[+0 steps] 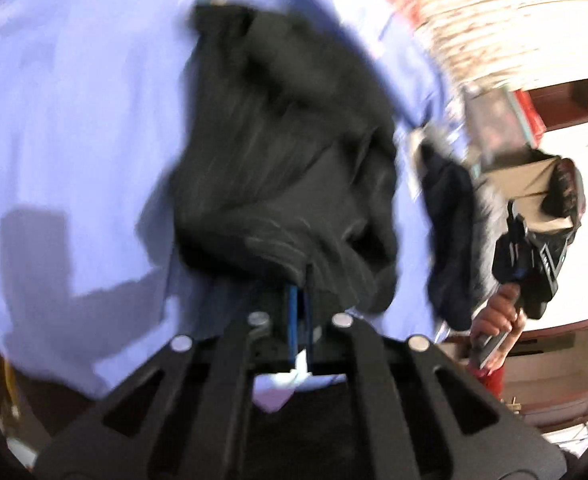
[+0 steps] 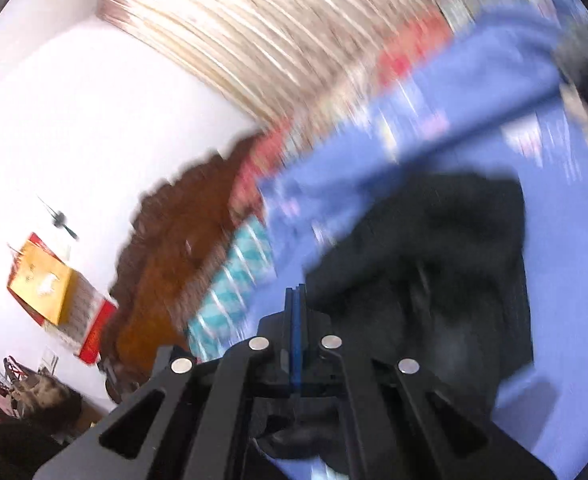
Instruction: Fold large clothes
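left gripper (image 1: 300, 280): jaws pinch black garment (image 1: 278, 152) | right gripper (image 2: 296, 300): jaws closed, grip unclear | risk: we swing fast, hem slips onto blue sheet (image 1: 74, 120)

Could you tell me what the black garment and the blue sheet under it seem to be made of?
Black garment: soft, matte cloth, possibly knit or fleece; it bunches in thick folds with faint ribbed lines, though motion blur hides the weave. Blue sheet: thin, smooth woven fabric, likely cotton or a blend; it lies flat with shallow creases and no shine. The left gripper is shut on the garment.
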The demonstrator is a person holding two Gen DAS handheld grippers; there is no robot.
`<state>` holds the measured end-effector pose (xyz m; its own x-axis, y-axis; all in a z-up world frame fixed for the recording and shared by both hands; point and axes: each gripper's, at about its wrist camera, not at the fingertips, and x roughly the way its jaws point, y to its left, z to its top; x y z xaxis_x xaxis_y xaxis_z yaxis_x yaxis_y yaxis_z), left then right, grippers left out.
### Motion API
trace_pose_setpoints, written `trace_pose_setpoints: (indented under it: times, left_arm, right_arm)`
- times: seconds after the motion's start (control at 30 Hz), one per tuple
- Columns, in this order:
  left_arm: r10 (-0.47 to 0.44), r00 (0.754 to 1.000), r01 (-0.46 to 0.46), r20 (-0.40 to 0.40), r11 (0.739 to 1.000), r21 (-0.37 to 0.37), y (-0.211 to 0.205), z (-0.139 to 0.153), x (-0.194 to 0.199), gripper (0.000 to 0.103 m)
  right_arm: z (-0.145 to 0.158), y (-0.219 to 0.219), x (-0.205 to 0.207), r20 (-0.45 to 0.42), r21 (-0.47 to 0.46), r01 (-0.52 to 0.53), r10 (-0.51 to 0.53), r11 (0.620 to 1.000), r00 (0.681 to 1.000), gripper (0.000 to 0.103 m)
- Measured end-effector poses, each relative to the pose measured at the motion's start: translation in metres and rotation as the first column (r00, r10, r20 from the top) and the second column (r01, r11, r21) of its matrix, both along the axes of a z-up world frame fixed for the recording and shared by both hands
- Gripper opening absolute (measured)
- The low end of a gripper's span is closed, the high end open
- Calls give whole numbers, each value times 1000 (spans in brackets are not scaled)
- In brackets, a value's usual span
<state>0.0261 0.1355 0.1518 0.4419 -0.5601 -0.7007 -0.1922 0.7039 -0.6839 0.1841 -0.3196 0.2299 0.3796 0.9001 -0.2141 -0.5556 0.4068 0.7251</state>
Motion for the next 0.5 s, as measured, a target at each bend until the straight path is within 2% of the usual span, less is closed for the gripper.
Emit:
trace_pose_setpoints:
  times: [0.07,0.13,0.17,0.2,0.23,0.27,0.3,0.33,0.43,0.5]
  left_arm:
    - [13,999,-13,48,1000,-3,7,22,25,2]
    - [32,995,-36,98,998,42,14,44,56,2]
    - [44,994,-48,102,998,37,19,48,67,2]
    - [58,993,-60,103,998,14,26,51,84,2]
    - [69,993,-69,99,998,-4,34,53,98,2]
    - [83,992,-82,92,997,-10,38,54,113,2]
    - [100,992,-100,80,995,-4,43,54,132,2]
    - [112,991,-113,68,994,2,41,52,152,2]
    - [164,986,-164,2,986,3,51,35,205,3]
    - [190,979,-186,-79,981,56,52,15,231,4]
  right_arm:
    - [21,3,13,73,-21,64,-62,998,995,23]
    - [30,9,23,129,-93,150,-137,984,982,24]
    - [26,16,31,131,-151,171,-152,974,980,27]
    - [17,25,37,119,-221,176,-153,959,981,36]
    - [0,35,45,89,-323,172,-151,931,985,44]
    - [-22,43,50,59,-399,163,-151,903,987,64]
    - [-34,45,51,43,-430,158,-154,889,987,73]
    - [-60,48,53,2,-477,143,-161,867,987,74]
    - [-111,50,55,-110,-530,79,-161,844,981,77]
    - [-141,53,54,-192,-589,11,-154,808,969,77]
